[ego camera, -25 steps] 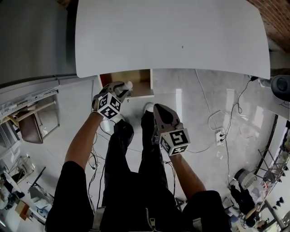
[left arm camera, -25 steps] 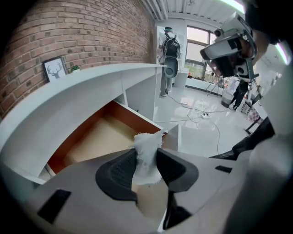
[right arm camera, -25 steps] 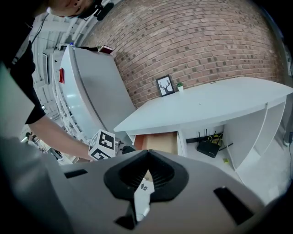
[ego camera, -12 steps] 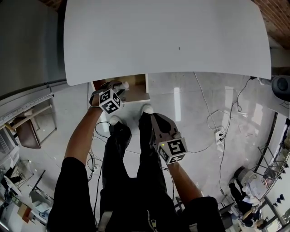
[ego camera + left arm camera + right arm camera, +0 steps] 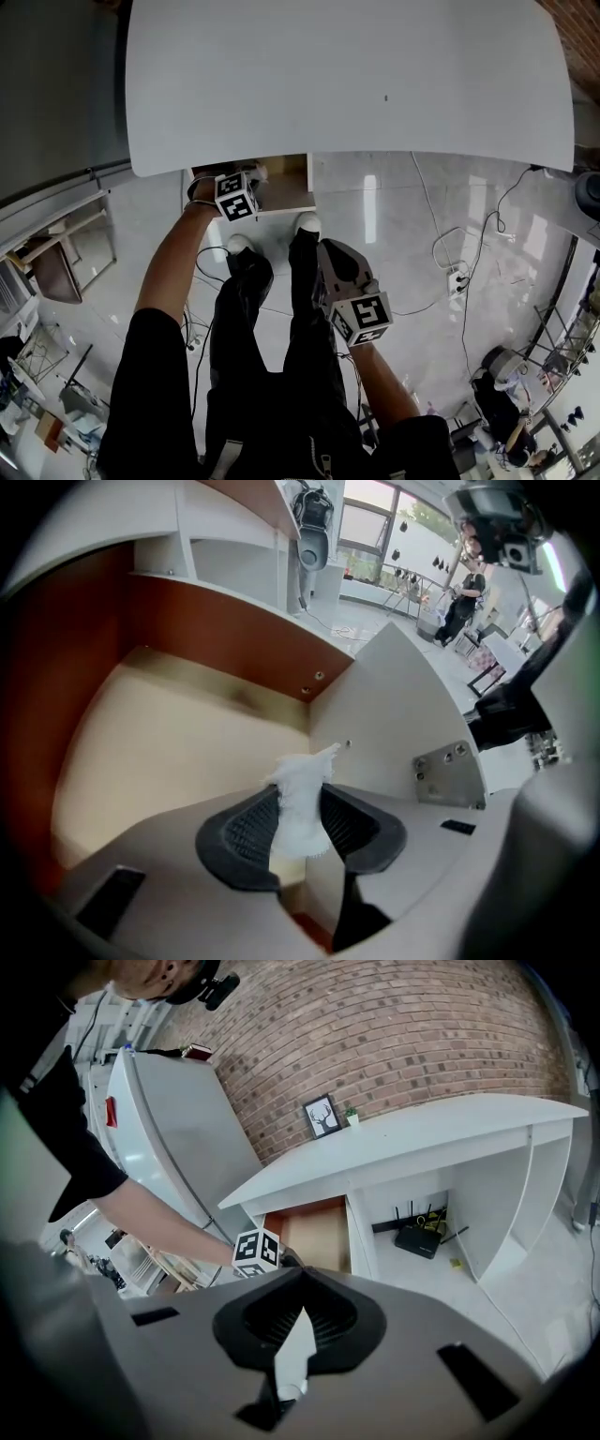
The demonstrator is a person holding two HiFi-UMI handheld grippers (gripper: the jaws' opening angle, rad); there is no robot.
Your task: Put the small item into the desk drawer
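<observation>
left claw clenched on the small item, a white, ragged-edged scrap pinched between the two ribbed dark pads. the item's long axis runs out along the claw's own line: lower end down in the gap between the pads, frayed end sticking past the tips. that free end leans a little to the right, toward the drawer's pale side panel.

item sits inside the open drawer, above its tan floor. cannot tell whether it touches the floor. drawer has red-brown walls and is pulled out from under the left part of the white table.

head view: left arm stretched forward, its marker cube just over the drawer's front edge, and the claw's front end tucked under the table's lip.

right claw closed, tips meeting, nothing gripped. it hangs well back from the drawer, over the person's right leg, aimed toward the table. its view shows the drawer beyond and the left claw's cube at the drawer's mouth.
</observation>
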